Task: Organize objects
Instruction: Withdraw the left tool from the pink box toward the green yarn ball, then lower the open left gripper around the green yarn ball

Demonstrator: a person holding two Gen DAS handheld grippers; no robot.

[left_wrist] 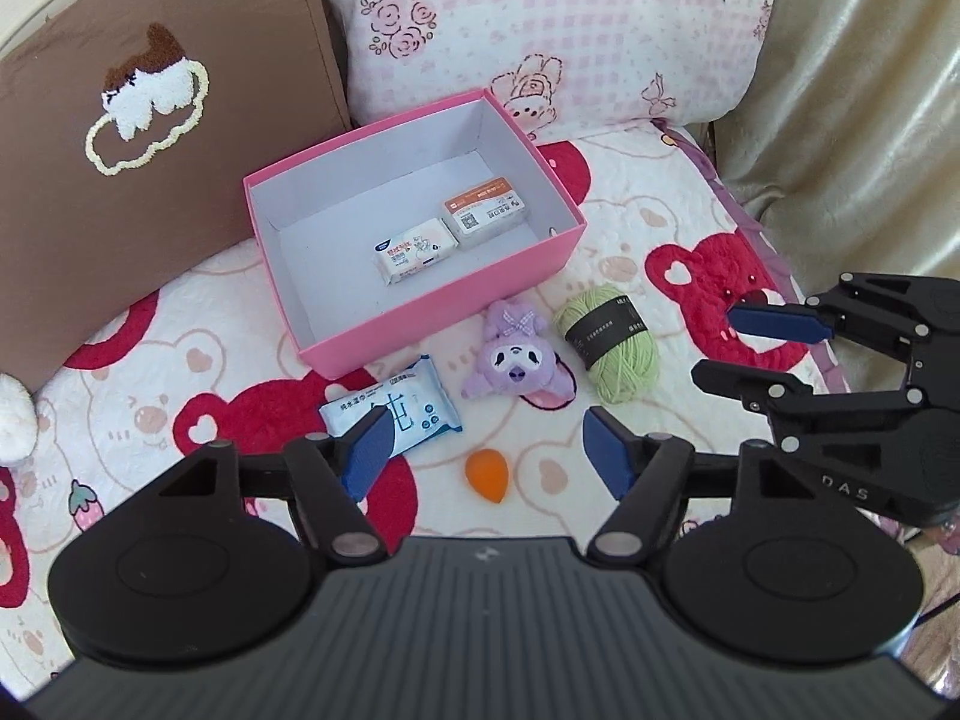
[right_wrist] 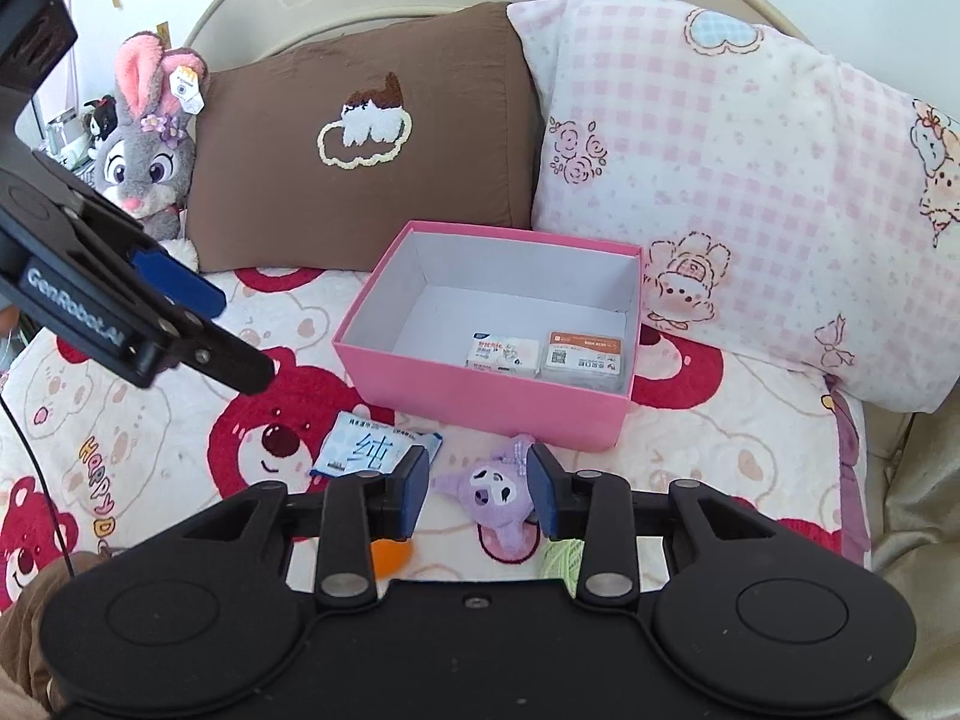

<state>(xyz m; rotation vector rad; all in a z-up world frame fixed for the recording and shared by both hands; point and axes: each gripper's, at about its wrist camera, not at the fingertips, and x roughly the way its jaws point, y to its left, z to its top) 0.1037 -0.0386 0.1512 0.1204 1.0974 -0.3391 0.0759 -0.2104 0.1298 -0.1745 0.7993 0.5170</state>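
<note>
An open pink box (left_wrist: 420,306) stands on the bear-print bedspread and holds a white tissue pack (left_wrist: 414,249) and an orange-labelled pack (left_wrist: 486,213). In front of it lie a blue wet-wipe pack (left_wrist: 414,402), a purple plush (left_wrist: 516,360), a green yarn ball (left_wrist: 609,339) and an orange sponge (left_wrist: 487,474). My left gripper (left_wrist: 486,414) hovers open above the sponge, with nothing in it. My right gripper (right_wrist: 478,450) is open and empty above the purple plush (right_wrist: 498,498), which shows between its pads. Each gripper appears in the other's view: the right gripper (left_wrist: 714,342), the left gripper (right_wrist: 246,339).
A brown pillow (left_wrist: 120,150) and a pink checked pillow (left_wrist: 540,18) lean against the headboard behind the box. A grey rabbit plush (right_wrist: 147,156) sits at the far left. Beige fabric (left_wrist: 870,90) borders the bed on the right.
</note>
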